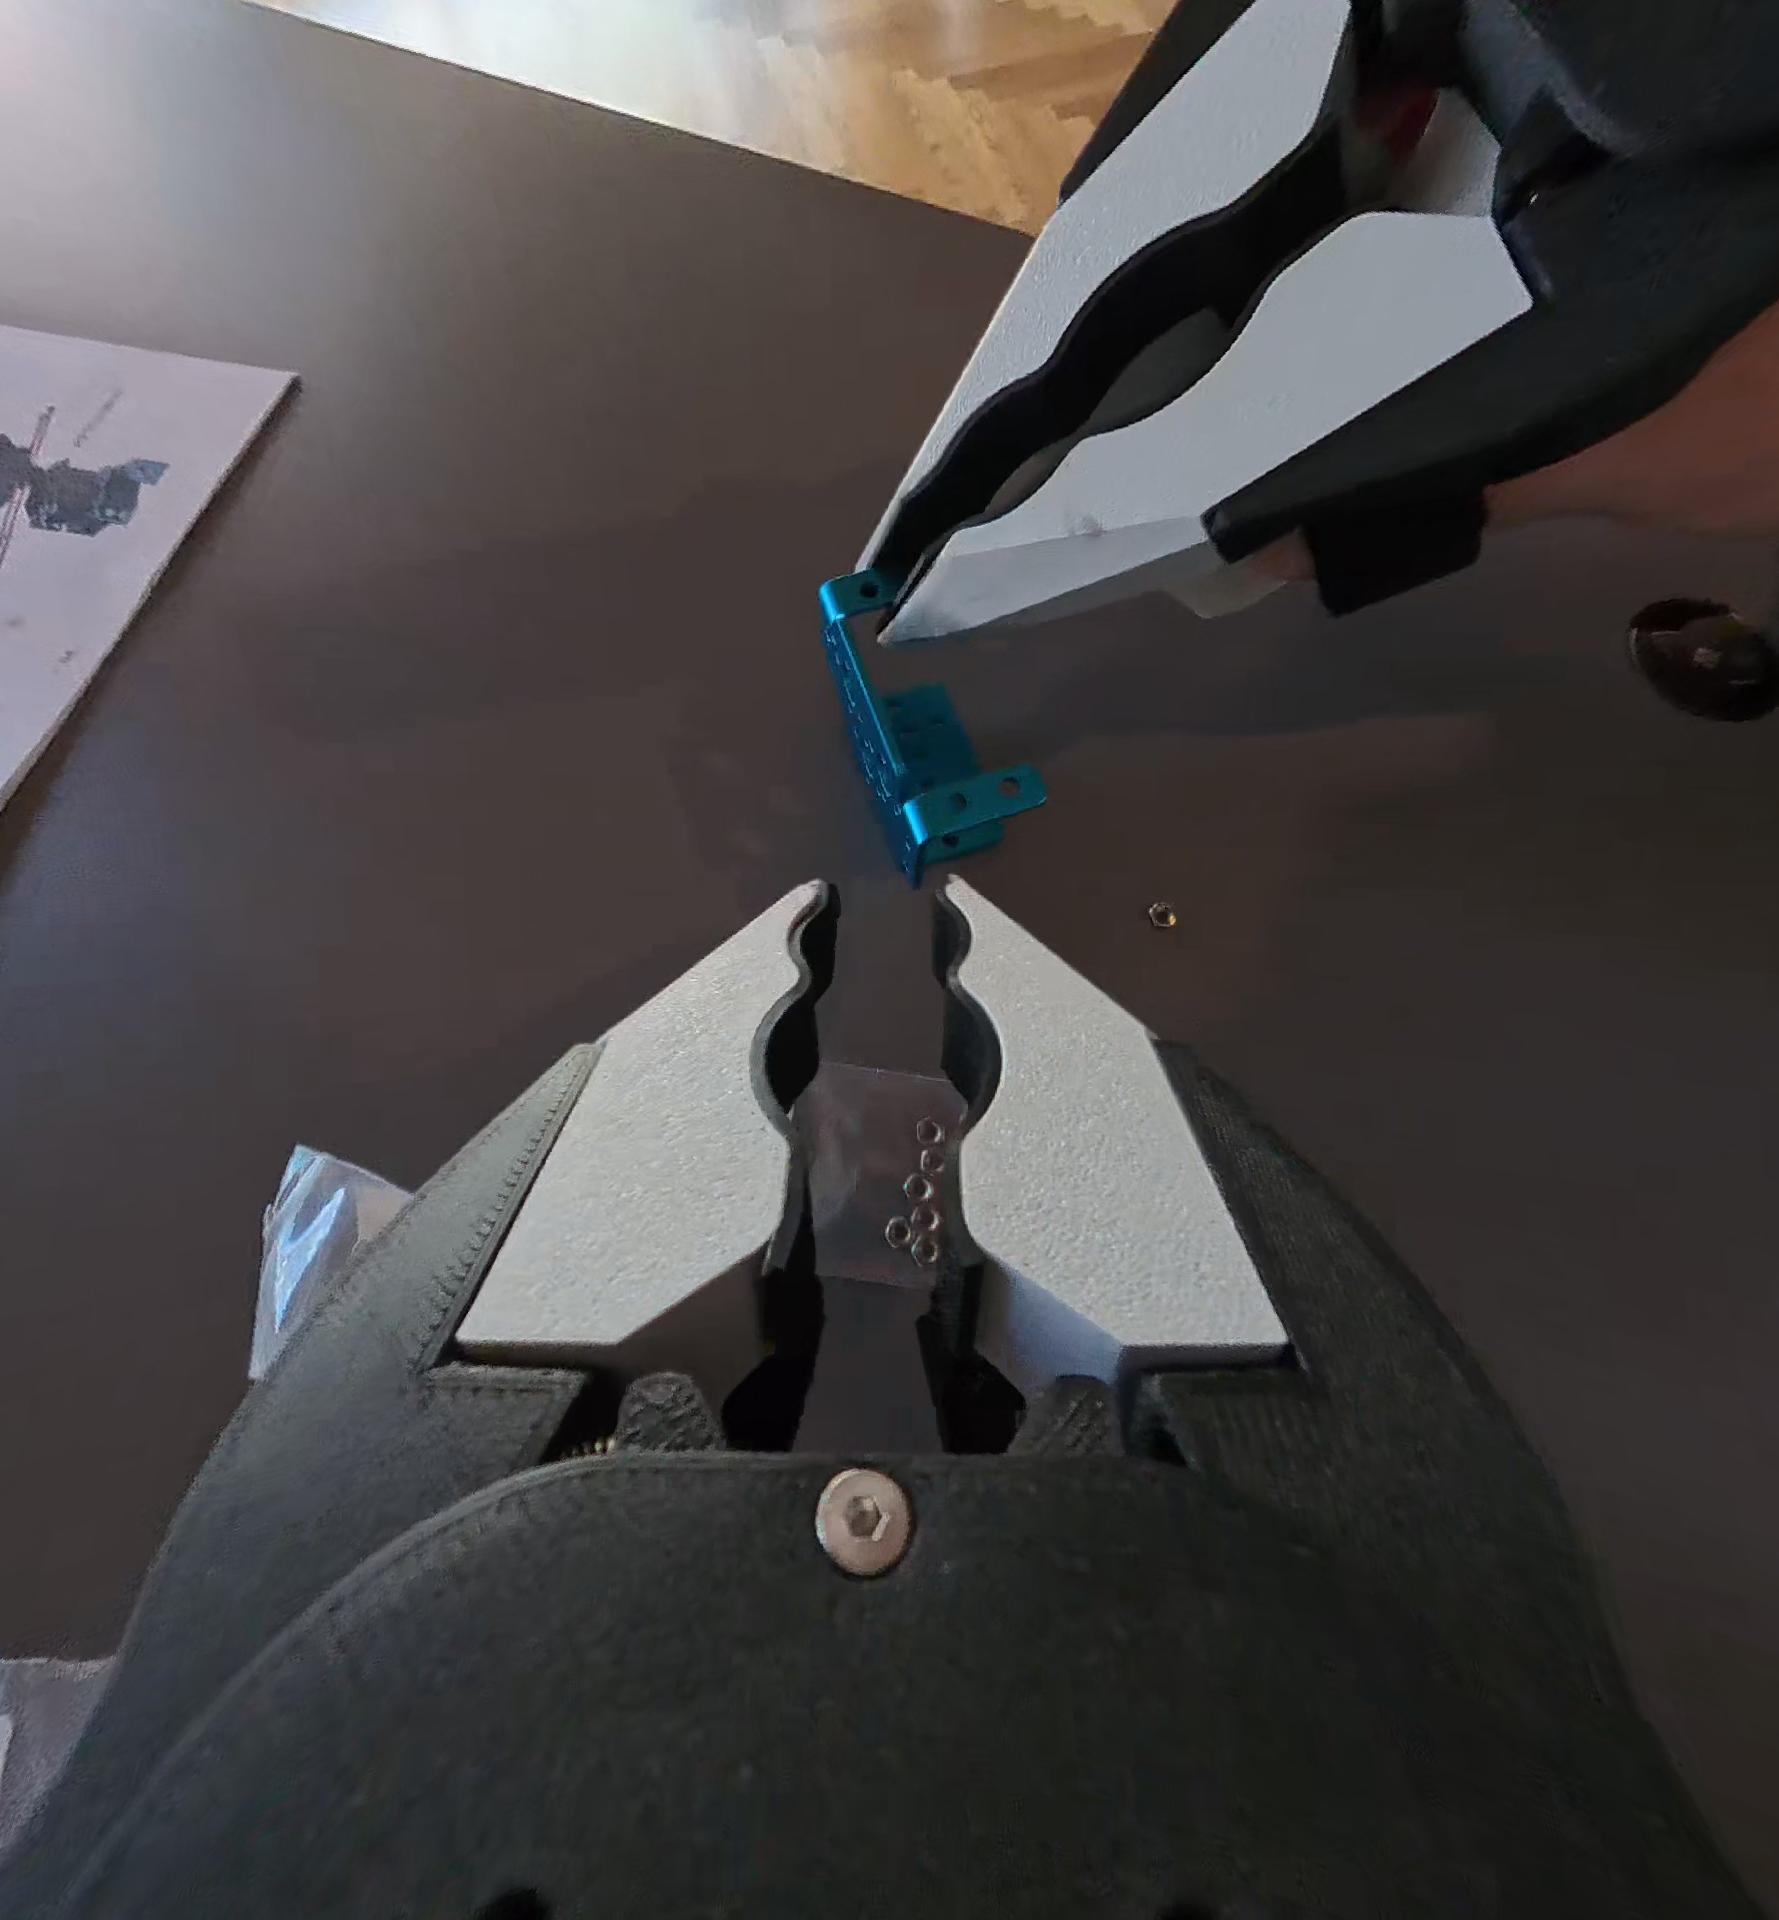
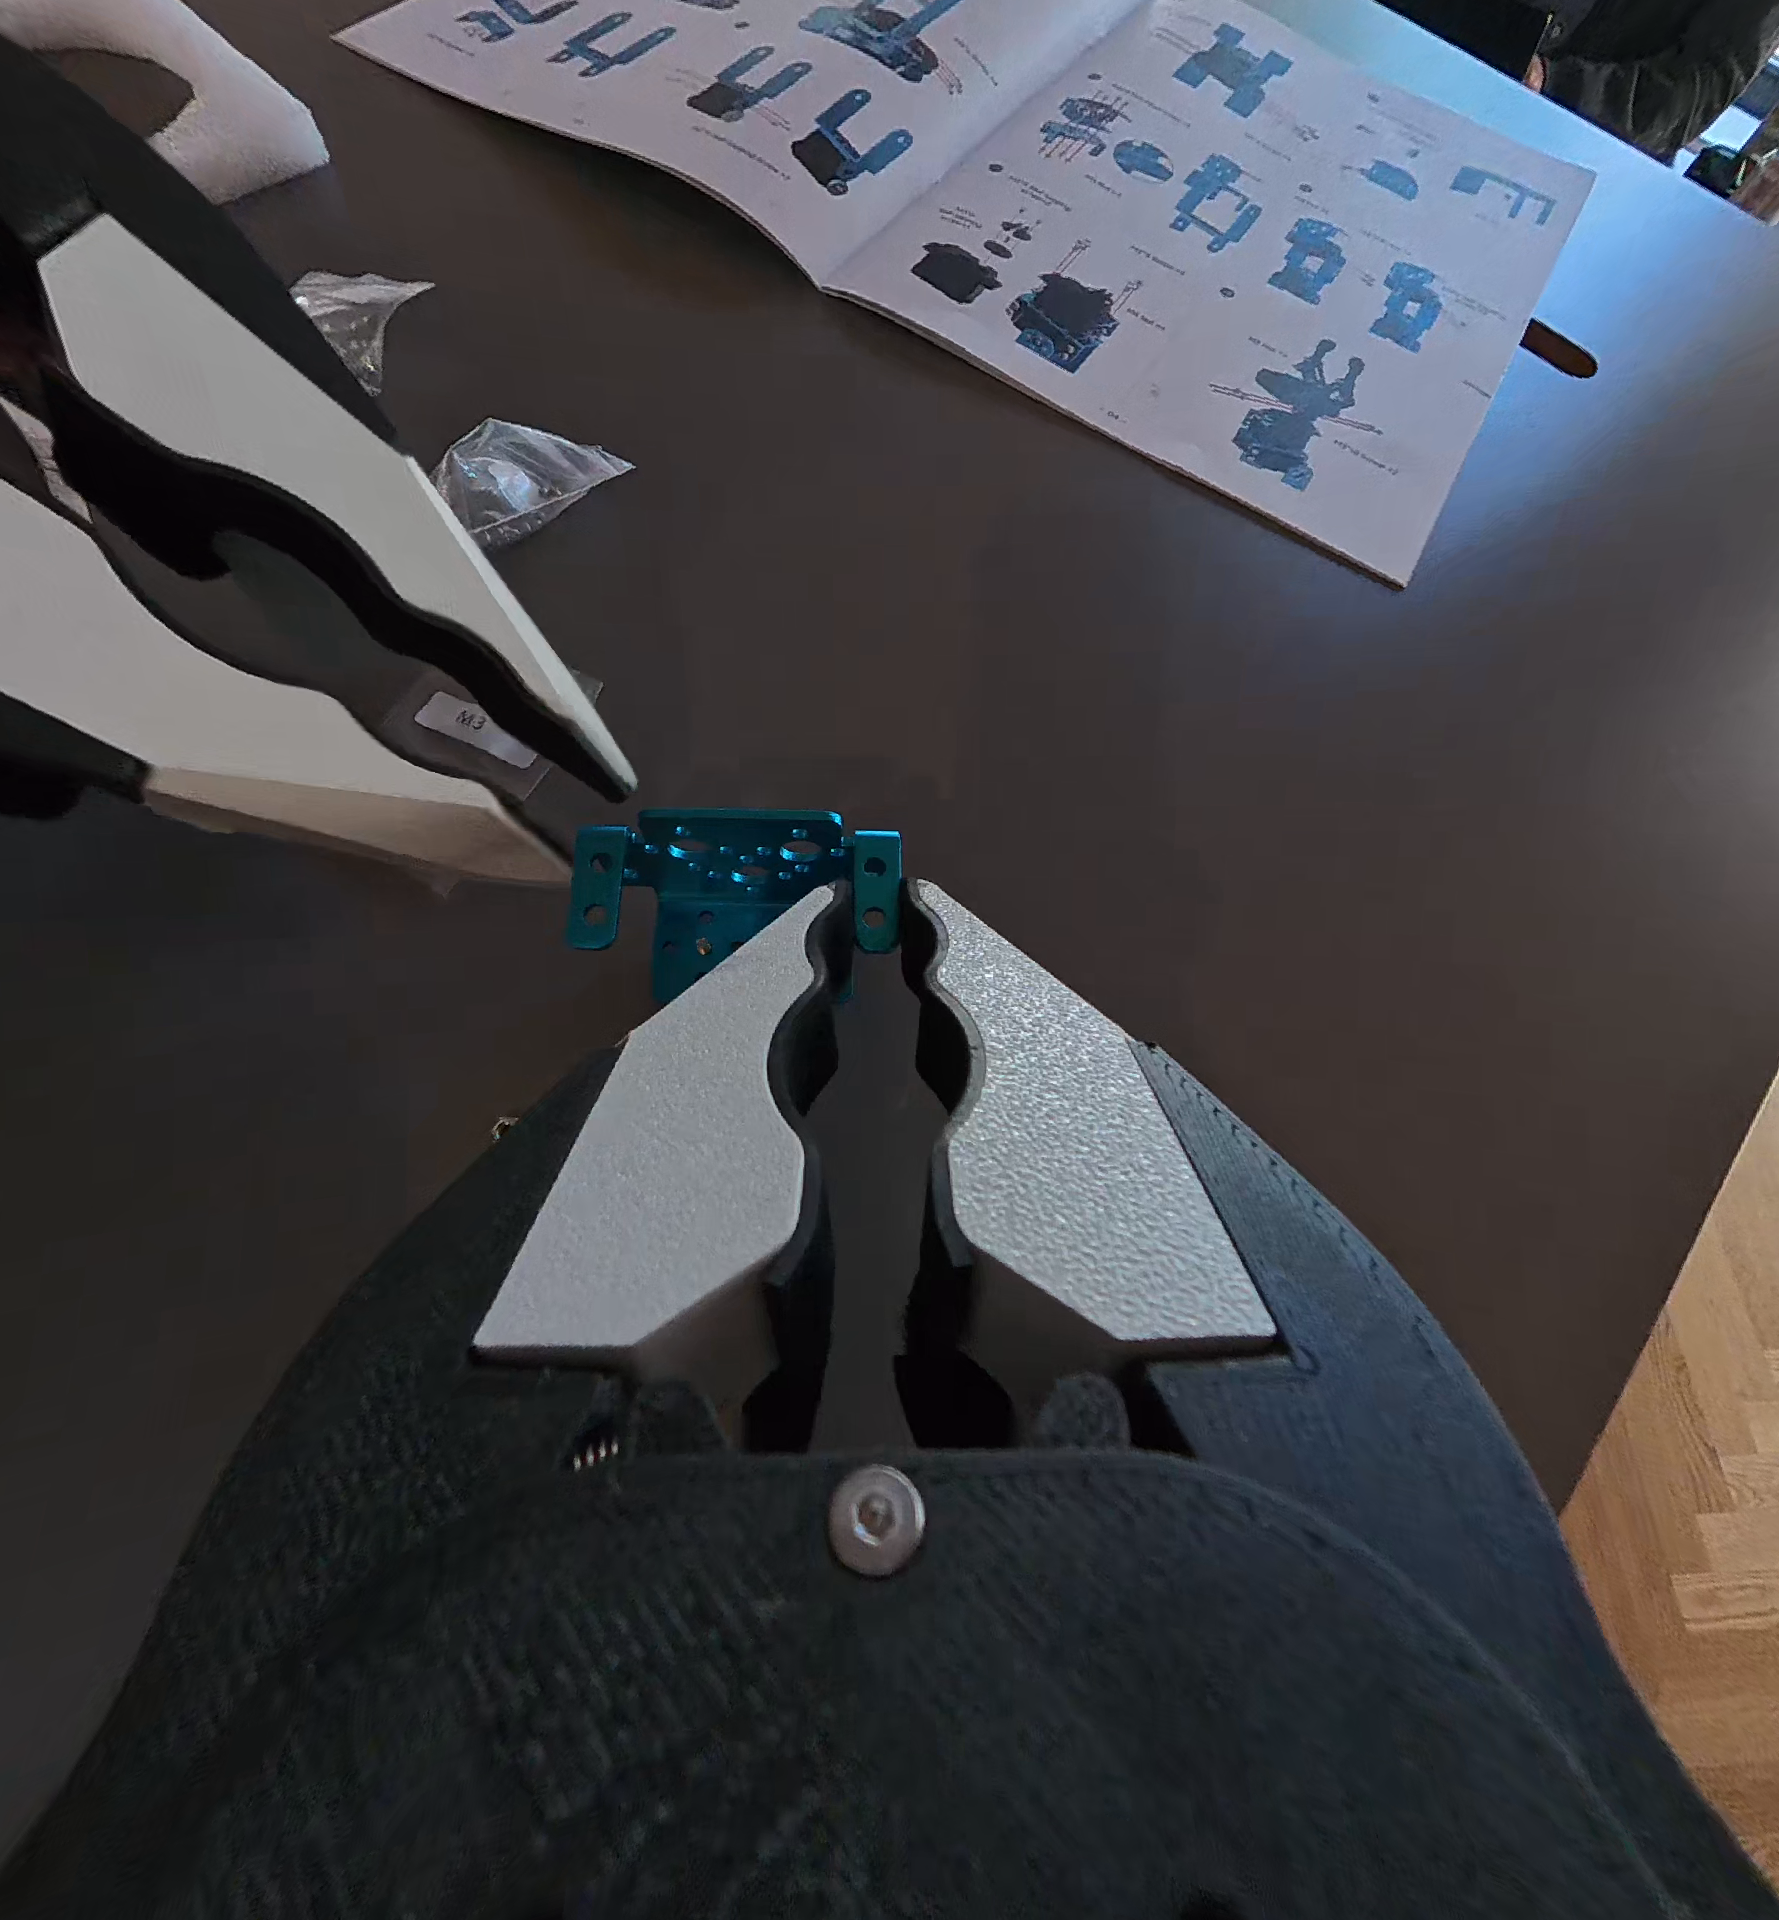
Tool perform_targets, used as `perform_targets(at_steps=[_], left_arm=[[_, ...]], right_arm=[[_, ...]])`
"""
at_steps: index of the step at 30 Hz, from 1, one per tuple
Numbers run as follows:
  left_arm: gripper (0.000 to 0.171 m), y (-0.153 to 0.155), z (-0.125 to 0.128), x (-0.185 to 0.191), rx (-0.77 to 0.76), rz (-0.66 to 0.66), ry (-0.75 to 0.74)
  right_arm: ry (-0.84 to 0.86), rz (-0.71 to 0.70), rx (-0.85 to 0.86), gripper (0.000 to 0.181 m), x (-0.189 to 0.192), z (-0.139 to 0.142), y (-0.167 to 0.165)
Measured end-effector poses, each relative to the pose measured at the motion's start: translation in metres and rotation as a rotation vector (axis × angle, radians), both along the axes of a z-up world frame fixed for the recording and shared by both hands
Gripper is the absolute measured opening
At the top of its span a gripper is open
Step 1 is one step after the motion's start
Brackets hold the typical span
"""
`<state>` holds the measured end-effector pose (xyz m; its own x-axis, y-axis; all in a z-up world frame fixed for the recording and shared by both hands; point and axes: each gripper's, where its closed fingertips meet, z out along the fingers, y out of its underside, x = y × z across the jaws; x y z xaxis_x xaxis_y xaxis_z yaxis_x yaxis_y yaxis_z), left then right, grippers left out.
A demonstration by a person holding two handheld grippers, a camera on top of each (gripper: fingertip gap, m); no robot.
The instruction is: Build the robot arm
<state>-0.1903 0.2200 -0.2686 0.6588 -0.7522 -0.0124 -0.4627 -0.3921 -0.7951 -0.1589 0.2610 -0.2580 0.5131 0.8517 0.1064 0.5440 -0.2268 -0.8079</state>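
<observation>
Obs., left to right:

1. Open instruction booklet point(image 2: 1124, 239) lies flat at the far left of the desk point(image 1: 552, 468), well apart from the work. Clear plastic bags point(image 2: 521, 478) lie on the left tool's side. No interference.

2. Left tool point(image 1: 885, 899): jaws narrow, tips apart, nothing between the tips. A small clear bag of nuts point(image 1: 880, 1184) shows through the gap farther back. We cannot tell whether it is pinched there or lies on the desk beneath. Tips sit just short of the near corner of the blue bracket point(image 1: 869, 727), not touching.

3. Blue bracket: perforated U-shaped metal pc., centre of desk, between the two tools. It stands on edge, tabs turned out. Whether its lower corner rests on the desk or hangs just clear, we cannot tell.

4. Right tool point(image 2: 877, 894): closed on one end tab of the bracket, at the fingertips only. Purchase is small and off-centre, so in our judgement the pc. can pivot about that tab. Rec.: keep the clamp firm and the wrist steady, and keep any push from the left side light and in line with the held tab.

5. Loose nut point(image 1: 1161, 915) lies on the desk right of the bracket, apart from both tools. Dark round item point(image 1: 1706, 660) at far right, unidentified.
</observation>
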Motion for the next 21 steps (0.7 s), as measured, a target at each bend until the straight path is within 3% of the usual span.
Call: perform_targets(at_steps=[9,21], left_arm=[[0.003,0.002,-0.009,0.012,-0.018,-0.004,-0.001],[0.002,0.003,-0.011,0.012,-0.027,0.016,-0.021]], right_arm=[[-0.008,-0.001,0.009,0.008,0.000,0.000,0.000],[0.000,0.003,0.017,0.009,-0.001,0.001,0.000]])
